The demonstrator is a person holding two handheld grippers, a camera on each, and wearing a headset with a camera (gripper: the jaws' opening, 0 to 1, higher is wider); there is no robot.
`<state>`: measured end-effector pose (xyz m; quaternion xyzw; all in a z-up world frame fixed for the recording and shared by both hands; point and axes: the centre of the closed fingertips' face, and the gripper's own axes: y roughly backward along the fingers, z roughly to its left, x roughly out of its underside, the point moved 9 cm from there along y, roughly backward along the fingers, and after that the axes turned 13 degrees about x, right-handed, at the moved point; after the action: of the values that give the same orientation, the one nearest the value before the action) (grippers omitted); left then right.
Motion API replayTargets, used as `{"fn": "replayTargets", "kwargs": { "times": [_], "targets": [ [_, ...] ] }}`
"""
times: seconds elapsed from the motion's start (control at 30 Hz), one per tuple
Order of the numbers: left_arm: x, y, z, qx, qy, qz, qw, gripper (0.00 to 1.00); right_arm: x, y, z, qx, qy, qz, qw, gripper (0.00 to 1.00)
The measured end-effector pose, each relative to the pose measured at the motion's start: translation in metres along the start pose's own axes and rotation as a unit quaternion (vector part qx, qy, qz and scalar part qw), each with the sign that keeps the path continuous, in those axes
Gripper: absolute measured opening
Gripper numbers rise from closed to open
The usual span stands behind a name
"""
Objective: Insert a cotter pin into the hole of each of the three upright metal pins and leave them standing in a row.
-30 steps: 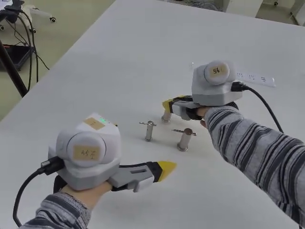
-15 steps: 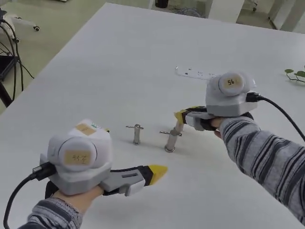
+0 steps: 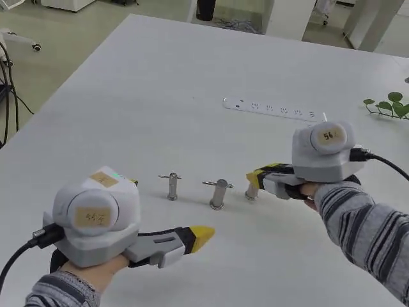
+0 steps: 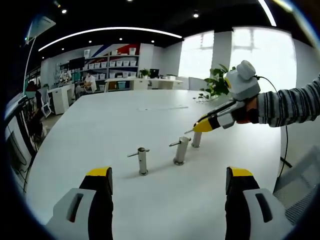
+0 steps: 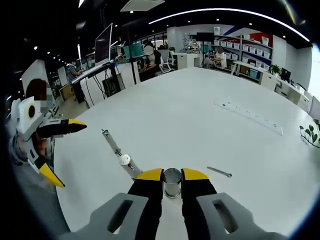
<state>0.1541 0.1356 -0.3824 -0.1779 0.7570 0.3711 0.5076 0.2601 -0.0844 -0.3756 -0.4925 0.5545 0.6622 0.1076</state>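
On the white table [image 3: 115, 109] there are three metal pins standing in a row. The left pin [image 3: 172, 186] and the middle pin [image 3: 218, 194] each have a cotter pin [image 3: 167, 176] poking crosswise through the top. The right gripper [image 3: 255, 178] is clamped around the third pin [image 5: 172, 184], which is upright. A loose cotter pin [image 5: 219, 171] lies on the table near it. The left gripper [image 4: 170, 173] hangs near the row, jaws wide apart, holding nothing.

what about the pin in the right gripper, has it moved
Yes: the right gripper carried its pin rightward, from behind the two standing pins into line beside them.
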Motion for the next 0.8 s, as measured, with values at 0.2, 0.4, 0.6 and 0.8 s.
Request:
{"fn": "replayTargets", "kwargs": {
  "times": [0.2,0.4,0.6,0.8],
  "targets": [
    [0.0,-0.001,-0.002,0.004,-0.001,0.001,1.0,0.93,0.006,0.011,0.005,-0.004,0.008,-0.004,0.9999,0.08],
    [0.0,0.0,-0.003,0.007,-0.003,0.0,1.0,0.93,0.012,0.019,0.014,-0.012,0.011,-0.006,0.9998,0.08],
    [-0.001,0.0,-0.004,0.008,-0.004,-0.002,1.0,0.93,0.017,0.024,0.026,-0.016,0.014,-0.009,0.9997,0.08],
    [-0.002,0.0,-0.004,0.006,-0.005,-0.003,1.0,0.93,0.024,0.027,0.04,-0.027,0.013,-0.007,0.9995,0.08]
  ]
}}
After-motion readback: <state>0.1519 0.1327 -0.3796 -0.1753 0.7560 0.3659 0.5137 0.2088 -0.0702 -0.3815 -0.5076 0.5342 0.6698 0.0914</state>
